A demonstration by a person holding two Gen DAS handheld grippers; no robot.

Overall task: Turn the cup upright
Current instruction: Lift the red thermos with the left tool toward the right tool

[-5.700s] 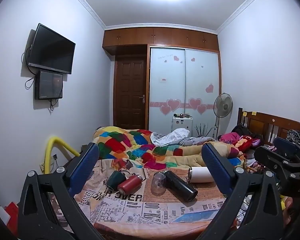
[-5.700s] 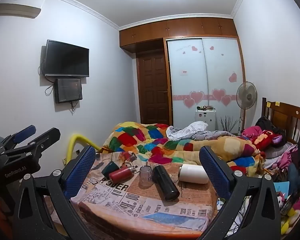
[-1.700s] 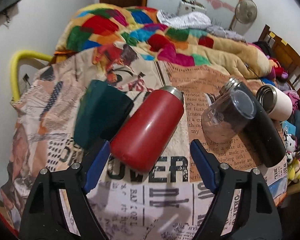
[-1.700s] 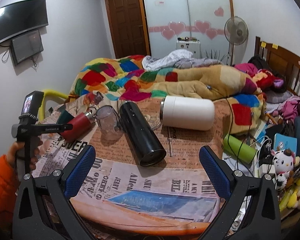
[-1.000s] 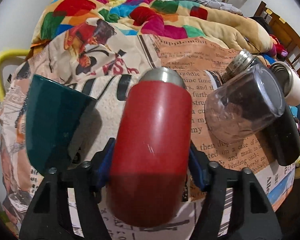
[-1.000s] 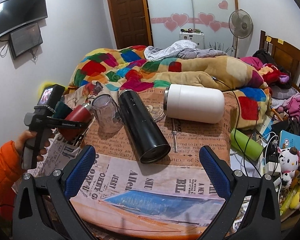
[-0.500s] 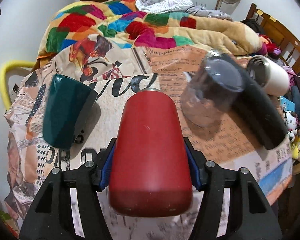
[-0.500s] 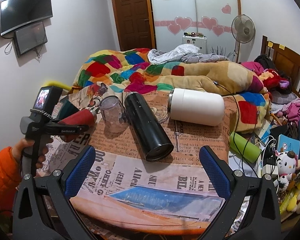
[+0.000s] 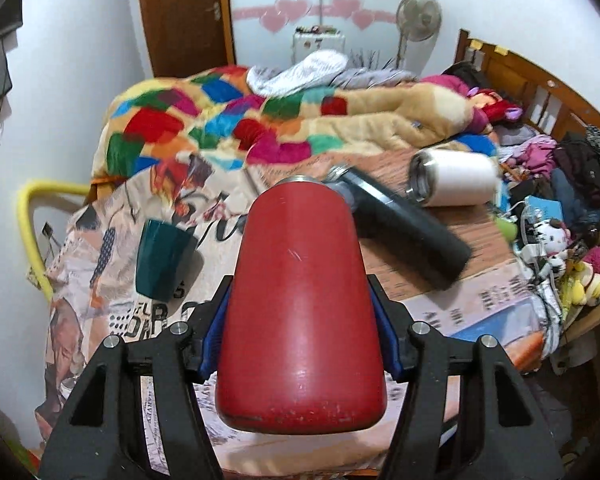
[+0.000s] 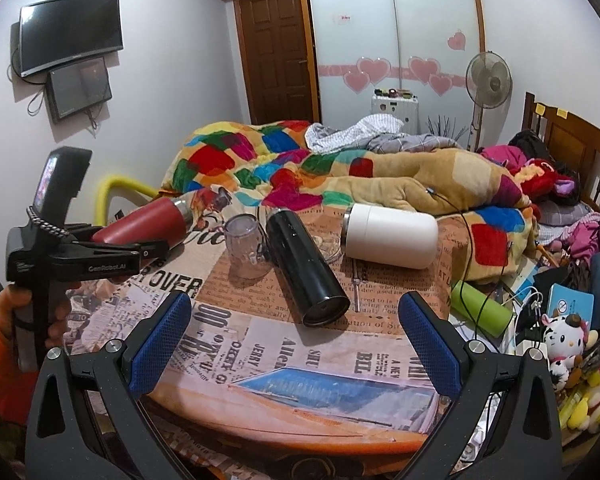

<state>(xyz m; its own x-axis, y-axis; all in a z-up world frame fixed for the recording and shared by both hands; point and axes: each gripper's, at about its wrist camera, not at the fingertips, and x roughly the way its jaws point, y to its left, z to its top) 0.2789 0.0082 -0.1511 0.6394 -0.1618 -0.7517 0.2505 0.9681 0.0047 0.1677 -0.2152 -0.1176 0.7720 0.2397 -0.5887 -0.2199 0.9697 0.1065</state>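
Note:
My left gripper [image 9: 300,344] is shut on the red flask [image 9: 300,312] and holds it lifted off the table, its steel mouth pointing away and a little up. In the right wrist view the red flask [image 10: 140,224] hangs tilted above the table's left side in the left gripper [image 10: 156,250]. My right gripper [image 10: 296,340] is open and empty over the table's front edge. A black flask [image 10: 306,270], a white flask [image 10: 390,236] and a clear cup [image 10: 244,248] lie on the table. A dark green cup [image 9: 162,258] lies on its side.
The table wears a newspaper-print cloth [image 10: 260,352]. A bed with a colourful quilt [image 10: 300,168] lies behind it. A green bottle [image 10: 480,308], cables and soft toys [image 10: 564,340] crowd the right side. A yellow rail [image 10: 116,188] stands at the left.
My left gripper has closed on the red flask, lifted it off the table and tipped its mouth upward. The right gripper has stayed open, drawing back slightly.

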